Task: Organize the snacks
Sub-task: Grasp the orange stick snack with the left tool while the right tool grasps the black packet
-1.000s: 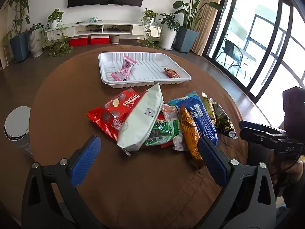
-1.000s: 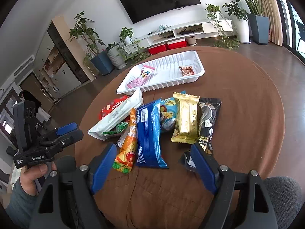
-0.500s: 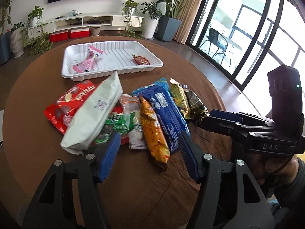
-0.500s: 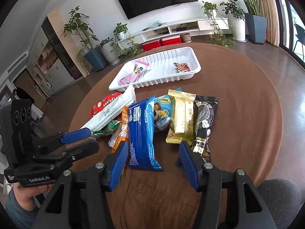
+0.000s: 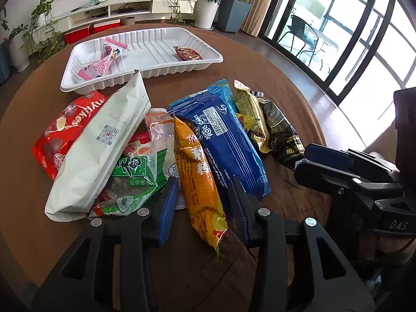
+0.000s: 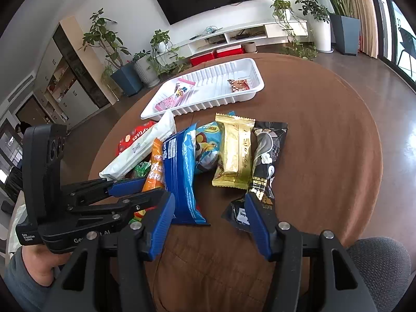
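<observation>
left gripper straddling orange pack, half-open, gripping nothing | right gripper hovering wide, empty, nearing pile for tray

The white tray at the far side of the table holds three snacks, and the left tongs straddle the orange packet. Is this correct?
Not quite: the white tray holds two snacks, a pink packet and a small red-brown packet, as the left wrist view shows. The rest is right: the tray is at the far side, and the left tongs straddle the orange packet.
</observation>
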Motion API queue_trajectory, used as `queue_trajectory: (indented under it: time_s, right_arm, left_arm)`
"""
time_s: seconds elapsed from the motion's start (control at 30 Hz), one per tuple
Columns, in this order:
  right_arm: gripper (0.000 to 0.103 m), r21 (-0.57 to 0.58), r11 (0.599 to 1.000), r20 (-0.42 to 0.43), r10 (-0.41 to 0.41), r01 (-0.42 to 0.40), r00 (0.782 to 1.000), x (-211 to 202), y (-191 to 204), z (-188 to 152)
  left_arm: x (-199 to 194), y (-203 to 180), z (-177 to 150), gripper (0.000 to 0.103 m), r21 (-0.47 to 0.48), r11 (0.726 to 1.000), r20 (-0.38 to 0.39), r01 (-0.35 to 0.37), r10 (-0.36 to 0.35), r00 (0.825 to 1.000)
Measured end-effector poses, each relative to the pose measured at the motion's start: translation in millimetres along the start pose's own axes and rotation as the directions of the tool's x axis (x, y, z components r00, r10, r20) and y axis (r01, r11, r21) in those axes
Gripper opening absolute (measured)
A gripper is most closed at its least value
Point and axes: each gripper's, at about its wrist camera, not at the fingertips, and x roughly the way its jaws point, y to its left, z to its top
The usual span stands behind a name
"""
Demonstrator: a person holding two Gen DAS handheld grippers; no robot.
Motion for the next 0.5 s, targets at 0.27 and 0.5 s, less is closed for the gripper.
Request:
queue_trajectory:
  time_s: [0.27, 0.5]
  right_arm:
    - [0.060, -0.010, 1.000, -0.012, 0.002, -0.002, 1.000, 1.1, 3.1, -1.1]
    - [0.060, -0.021, 1.000, -0.031, 0.004, -0.005, 0.999, 5.3, 8.1, -1.6]
  left_arm:
    - [9.7, 3.7, 9.9, 0.025, 0.013, 1.000, -0.024, -0.001, 0.002, 1.000]
    - [11.1, 9.0, 9.3, 0.020, 0.015, 1.000, -0.029, 0.015, -0.014, 0.999]
